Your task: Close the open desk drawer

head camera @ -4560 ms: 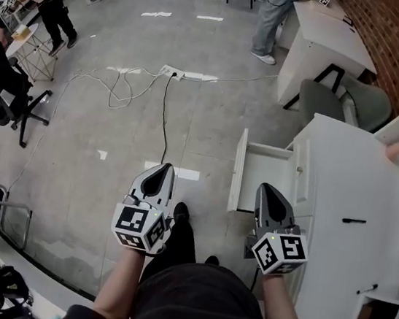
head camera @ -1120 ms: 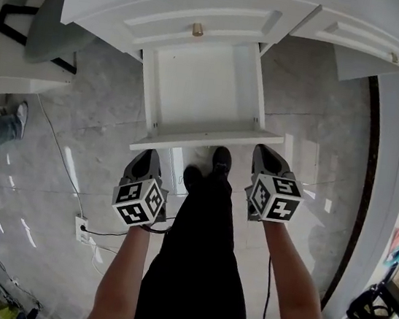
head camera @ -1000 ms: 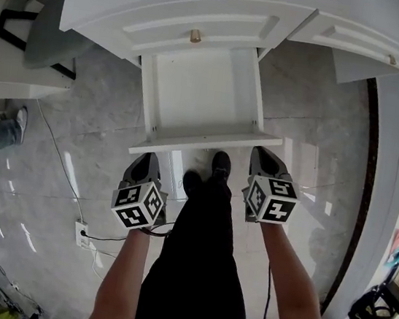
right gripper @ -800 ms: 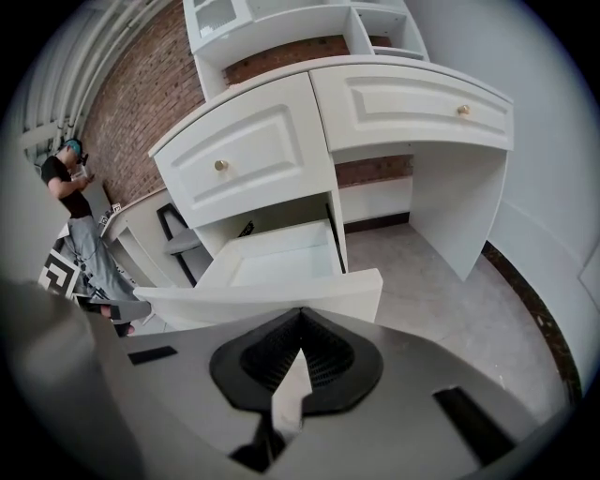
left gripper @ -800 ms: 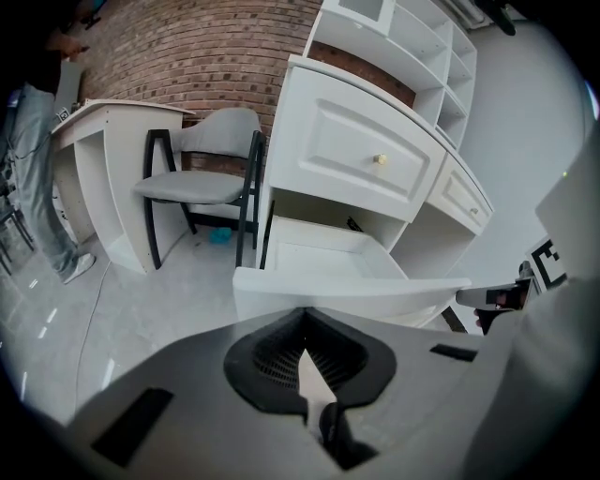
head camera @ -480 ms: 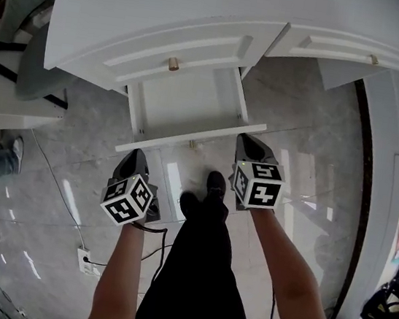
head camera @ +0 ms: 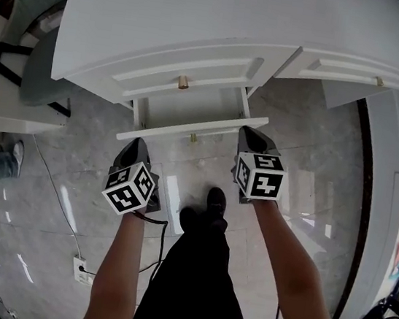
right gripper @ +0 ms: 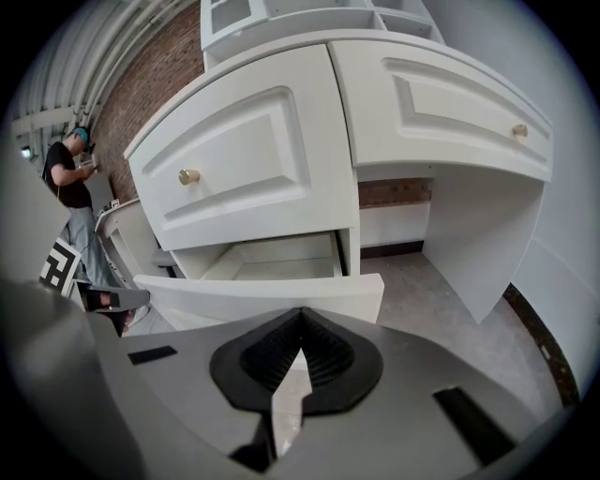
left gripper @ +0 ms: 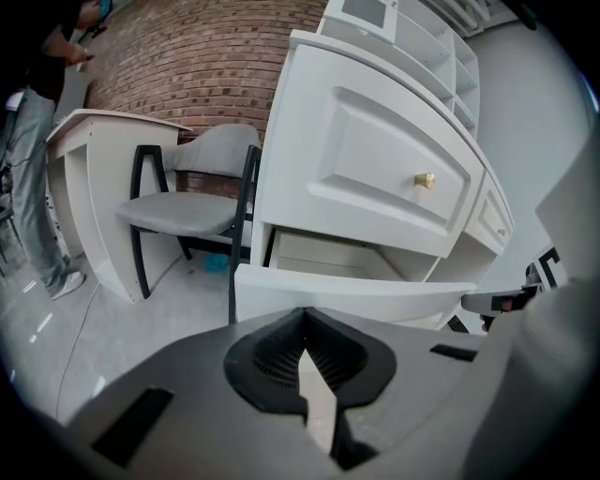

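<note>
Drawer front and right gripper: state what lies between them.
Nothing. In the right gripper view the drawer front sits directly ahead of the shut right gripper, with no object between them. The head view agrees.

- Head view: looks steeply down from above the desk (head camera: 227, 12), over both forearms, onto the open drawer (head camera: 193, 127) and the floor.
- Left gripper view: sits low behind the left gripper (left gripper: 302, 319), faces the drawer front from close, angled rightward.
- Right gripper view: sits low behind the right gripper (right gripper: 300, 323), faces the same front from close, angled slightly leftward.
- Shared by all three: drawer front, brass knob (head camera: 184, 82).
</note>
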